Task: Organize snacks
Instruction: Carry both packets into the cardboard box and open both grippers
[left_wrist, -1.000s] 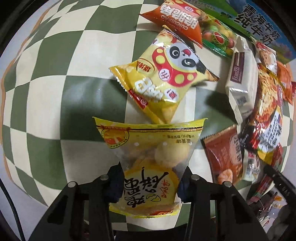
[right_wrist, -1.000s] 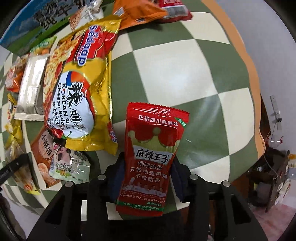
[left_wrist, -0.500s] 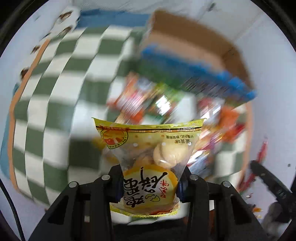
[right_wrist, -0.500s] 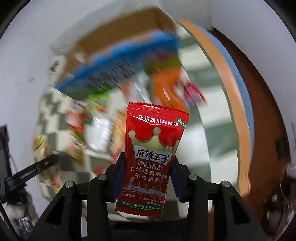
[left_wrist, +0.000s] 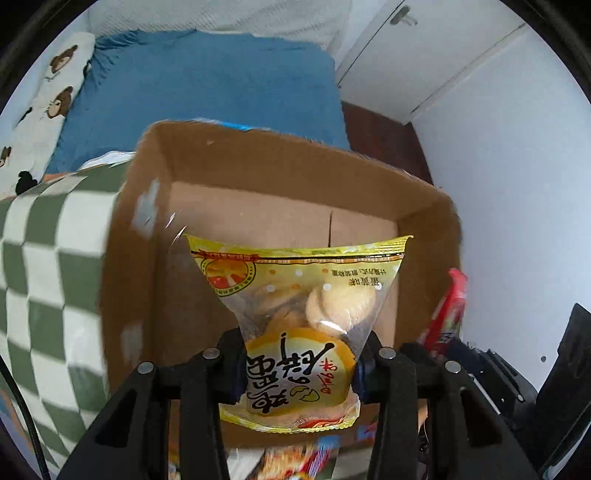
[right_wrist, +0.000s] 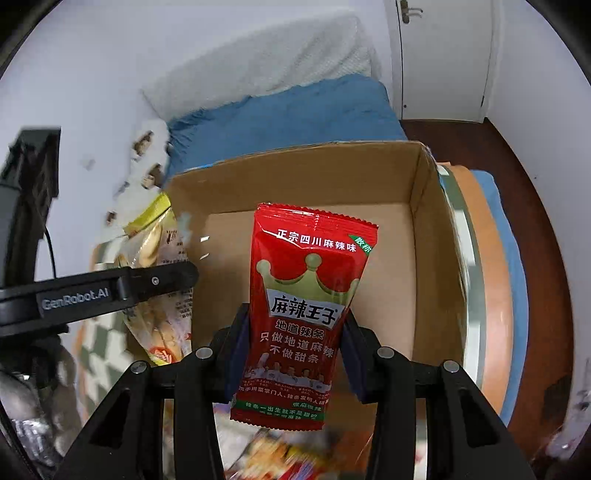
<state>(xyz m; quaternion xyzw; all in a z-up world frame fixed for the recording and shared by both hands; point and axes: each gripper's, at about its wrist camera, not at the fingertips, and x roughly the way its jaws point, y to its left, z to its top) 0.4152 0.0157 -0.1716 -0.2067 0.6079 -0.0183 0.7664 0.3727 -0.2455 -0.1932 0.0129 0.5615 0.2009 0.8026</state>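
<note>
Both sets of jaws are clamped on packets: left gripper (left_wrist: 299, 365) pinches the yellow egg-biscuit packet (left_wrist: 299, 317) by its lower half, right gripper (right_wrist: 293, 360) pinches the red spicy-strip packet (right_wrist: 303, 306) the same way, each packet standing upright between the pads. Both are held over the near edge of the open cardboard box (left_wrist: 280, 218), not inside it yet — the yellow packet toward the box's left side, the red one more to the middle-right. In the right wrist view the left gripper and its packet show at the left, just beside the box's left wall. Box floor looks bare as far as visible, near part hidden behind the packets, so judging from this the sorting is at an early stage. More snack wrappers (right_wrist: 273, 458) lie blurred at the near edge below the grippers, count unclear — those are left to do. Box sits on a green-and-white checked cloth (left_wrist: 48, 258), blue bedding (left_wrist: 207, 85) and a white door (right_wrist: 443, 55) far behind. Next step is probably lowering both and letting go
</note>
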